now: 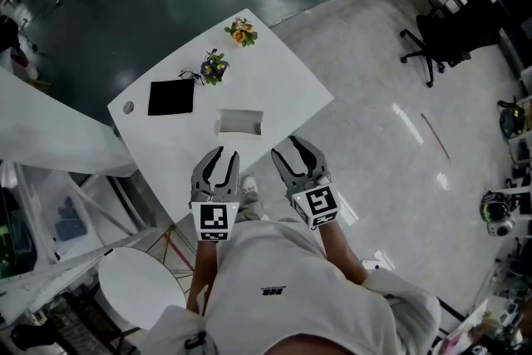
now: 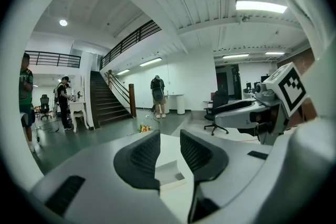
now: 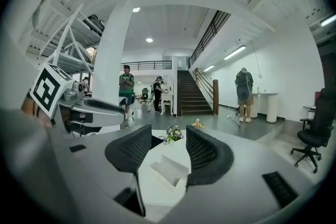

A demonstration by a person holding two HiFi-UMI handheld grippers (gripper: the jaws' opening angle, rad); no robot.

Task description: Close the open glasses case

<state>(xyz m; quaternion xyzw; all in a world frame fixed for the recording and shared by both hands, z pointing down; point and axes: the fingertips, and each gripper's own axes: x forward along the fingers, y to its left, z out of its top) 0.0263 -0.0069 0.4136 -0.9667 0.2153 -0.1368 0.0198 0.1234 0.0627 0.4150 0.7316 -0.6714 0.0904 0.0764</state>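
Observation:
The white glasses case [image 1: 240, 123] lies open near the middle of the white table [image 1: 274, 79], its lid raised. It also shows in the left gripper view [image 2: 169, 173] and in the right gripper view [image 3: 168, 171], between and beyond the jaws. My left gripper [image 1: 221, 155] is held above the table's near edge, open and empty. To its right my right gripper [image 1: 298, 152] is likewise open and empty. Both point toward the case from short of it, touching nothing.
On the table's left part lies a black flat square [image 1: 171, 96]. Behind the case stand a small purple flower bunch [image 1: 214, 66] and an orange one [image 1: 242, 32]. A round white stool [image 1: 140, 285] is at lower left. A black office chair [image 1: 436, 37] stands on the floor at right.

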